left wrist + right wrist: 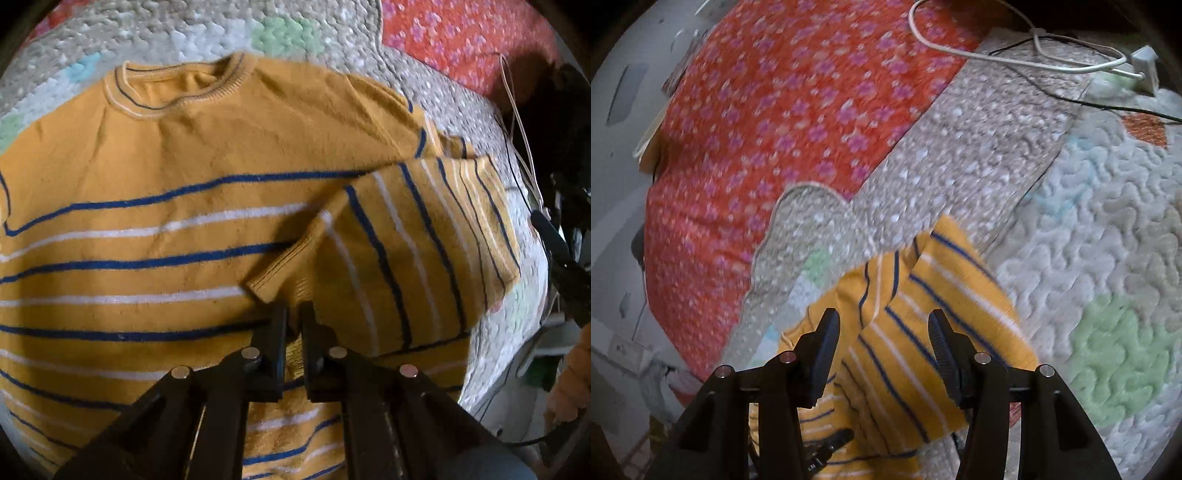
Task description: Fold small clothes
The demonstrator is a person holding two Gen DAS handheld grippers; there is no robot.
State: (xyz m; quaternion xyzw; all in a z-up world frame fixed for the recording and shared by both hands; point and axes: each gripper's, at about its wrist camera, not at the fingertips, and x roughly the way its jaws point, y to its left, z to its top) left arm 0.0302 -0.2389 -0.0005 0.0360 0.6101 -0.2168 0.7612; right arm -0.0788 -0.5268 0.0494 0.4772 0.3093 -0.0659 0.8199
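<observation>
A small mustard-yellow sweater (155,206) with blue and white stripes lies flat on a quilted bedspread (192,33), collar at the far side. Its right sleeve (399,243) is folded inward across the body. My left gripper (294,317) is shut on the sleeve's ribbed cuff edge, just above the sweater body. In the right wrist view my right gripper (884,328) is open and empty, hovering above the folded sleeve (923,332). The sweater's lower hem is hidden behind the left gripper.
A red floral blanket (783,122) lies beyond the quilt (1089,258). A white cable (997,55) with a plug (1145,68) and a thin black wire lie at the far right of the bed. The bed edge drops off on the right in the left wrist view (517,332).
</observation>
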